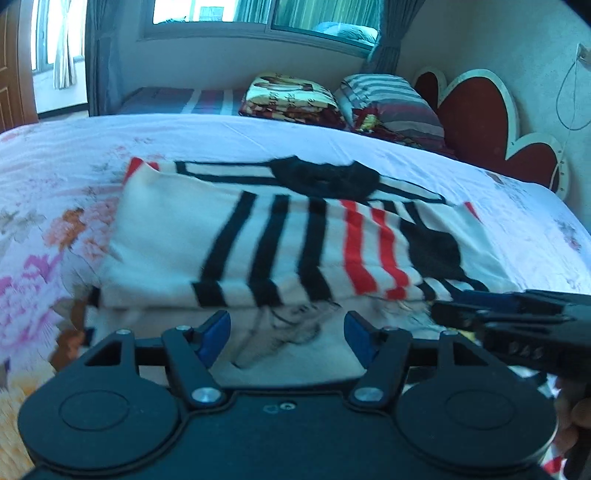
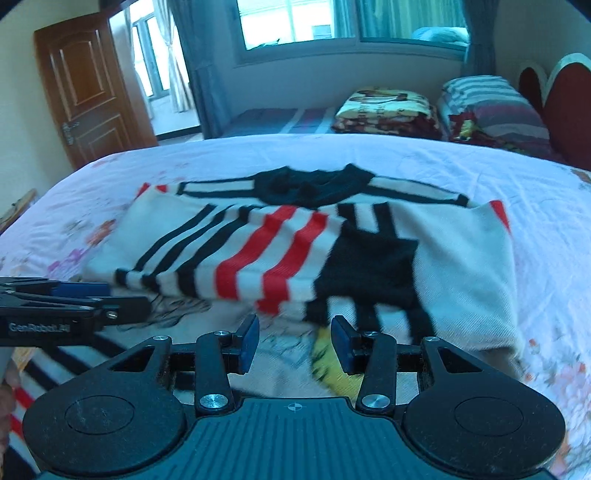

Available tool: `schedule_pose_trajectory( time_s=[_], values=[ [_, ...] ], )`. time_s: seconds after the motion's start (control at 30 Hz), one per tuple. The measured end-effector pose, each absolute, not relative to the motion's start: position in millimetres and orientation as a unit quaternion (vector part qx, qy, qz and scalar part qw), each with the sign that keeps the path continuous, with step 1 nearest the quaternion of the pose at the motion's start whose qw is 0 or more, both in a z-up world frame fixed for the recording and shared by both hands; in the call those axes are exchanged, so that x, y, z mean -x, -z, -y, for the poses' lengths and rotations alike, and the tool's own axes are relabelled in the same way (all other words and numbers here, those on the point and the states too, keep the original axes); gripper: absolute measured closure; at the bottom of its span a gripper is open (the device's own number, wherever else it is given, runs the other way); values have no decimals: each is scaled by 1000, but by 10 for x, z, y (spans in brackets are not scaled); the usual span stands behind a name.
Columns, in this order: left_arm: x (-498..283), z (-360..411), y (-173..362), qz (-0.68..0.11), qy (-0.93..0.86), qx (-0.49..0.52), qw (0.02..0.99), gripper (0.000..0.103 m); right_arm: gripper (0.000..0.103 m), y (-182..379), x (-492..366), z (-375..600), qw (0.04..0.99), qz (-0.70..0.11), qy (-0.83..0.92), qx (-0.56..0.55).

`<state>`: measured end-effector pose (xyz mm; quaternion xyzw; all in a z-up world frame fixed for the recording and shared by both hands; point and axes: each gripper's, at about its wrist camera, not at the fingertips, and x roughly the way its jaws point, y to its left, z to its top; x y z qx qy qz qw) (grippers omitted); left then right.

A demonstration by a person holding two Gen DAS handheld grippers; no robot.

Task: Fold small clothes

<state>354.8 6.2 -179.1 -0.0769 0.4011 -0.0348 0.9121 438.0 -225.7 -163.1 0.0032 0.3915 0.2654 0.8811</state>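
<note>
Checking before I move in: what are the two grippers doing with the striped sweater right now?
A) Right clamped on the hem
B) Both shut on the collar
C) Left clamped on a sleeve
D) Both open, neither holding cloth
D: the left gripper and right gripper both show blue pads spread apart with nothing between them, just short of the striped sweater.

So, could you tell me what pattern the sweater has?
White sweater with black and red stripes, clearest in the right wrist view.

Daylight from window (image 1: 258, 14), bluish cast; sweater (image 1: 280, 236) motion-blurred; fisheye bends edges, corners vignetted dark.
</note>
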Motion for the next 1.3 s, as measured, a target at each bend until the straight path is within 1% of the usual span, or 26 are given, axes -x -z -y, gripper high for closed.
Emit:
schedule_pose_trajectory(
  time_s=[0.1,0.13,0.17,0.27,0.43,0.6,0.77,0.87,1.03,1.17,1.3],
  values=[
    [-3474,63,1860,-413,35,75,907,37,59,1693,-4237,2166,872,-398,-285,12],
    [-3446,85,1890,-417,31,72,905,37,63,1717,-4196,2148,870,-400,-289,17],
    [-3411,88,1929,-424,27,71,902,37,64,1740,-4160,2145,867,-403,-294,18],
    [-3285,41,2053,-446,9,65,893,37,64,1799,-4053,2146,865,-408,-290,45],
    [-3039,-27,2078,-442,3,35,896,37,64,1888,-3820,2448,877,-400,-253,85],
    [-2828,-142,2057,-439,4,35,898,37,64,1883,-3614,2893,890,-404,-197,77],
    [-2646,-195,2028,-434,9,35,900,37,64,1810,-3416,2989,894,-414,-158,62],
    [-2514,-215,1952,-430,9,47,902,37,64,1678,-3248,2934,897,-411,-162,22],
    [-2310,-94,1812,-409,45,53,910,35,64,1511,-2945,2543,897,-398,-191,-1],
    [-2242,36,1837,-406,68,45,910,34,64,1537,-2798,2211,892,-403,-206,8],
    [-2163,9,2015,-426,66,31,902,34,64,1709,-2634,2093,884,-421,-198,38]
  ],
)
